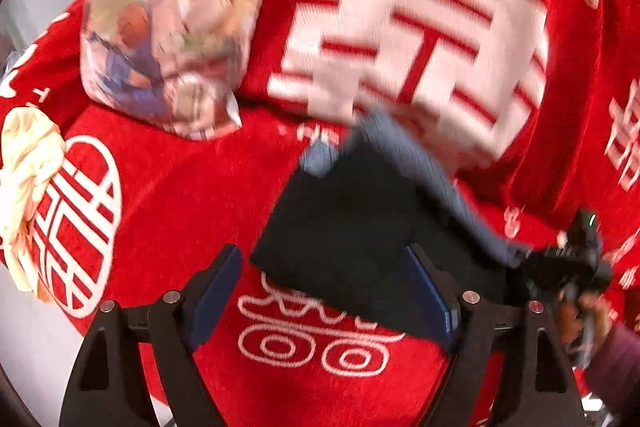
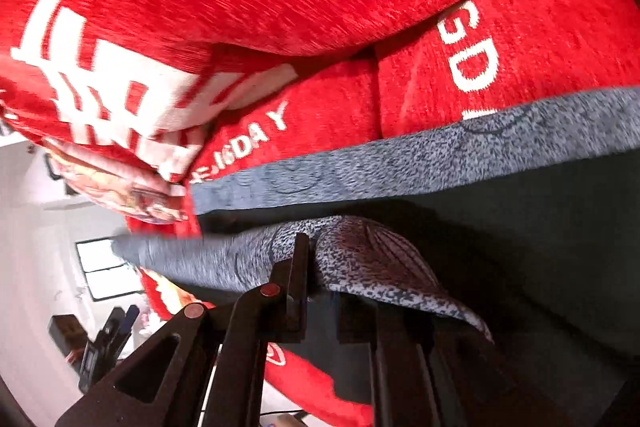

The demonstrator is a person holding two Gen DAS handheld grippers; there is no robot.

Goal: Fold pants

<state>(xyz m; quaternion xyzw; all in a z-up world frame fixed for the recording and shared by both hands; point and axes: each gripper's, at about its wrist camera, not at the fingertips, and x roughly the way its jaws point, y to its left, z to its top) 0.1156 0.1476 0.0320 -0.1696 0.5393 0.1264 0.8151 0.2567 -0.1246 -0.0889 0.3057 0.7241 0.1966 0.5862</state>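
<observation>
We hold the right gripper (image 2: 320, 291) clamped on the grey waistband (image 2: 360, 259) of the pants (image 1: 360, 227); in the right wrist view one finger (image 2: 298, 283) presses into the band and the fabric bunches and drapes over the other, so the grip looks firm. We judge that we hold the band here because it is the stiffest edge of the pants and carries a whole layer with it when we lift.

Our left gripper (image 1: 328, 303) hangs with its jaws wide apart and nothing between them. It sits just above the near corner of the pants, its blue pads (image 1: 218, 291) straddling that corner without touching it. We judge it waits there to pin or catch the lower layer.

The pants lie dark and partly folded on the red blanket (image 1: 180, 207), in front of the big white character (image 1: 408, 39) woven into it. The waistband runs along the pants' far edge, from a corner near that character to the right gripper, which the left wrist view shows at the pants' right side (image 1: 568, 259).

Beyond the pants, left of them, a patterned pillow (image 1: 172, 27) rests on the blanket, and a cream cloth (image 1: 24, 187) lies further left, well apart from the pants. Both stand out of the fold's way.

Both views are blurred, so the exact creases in the pants cannot be told.
</observation>
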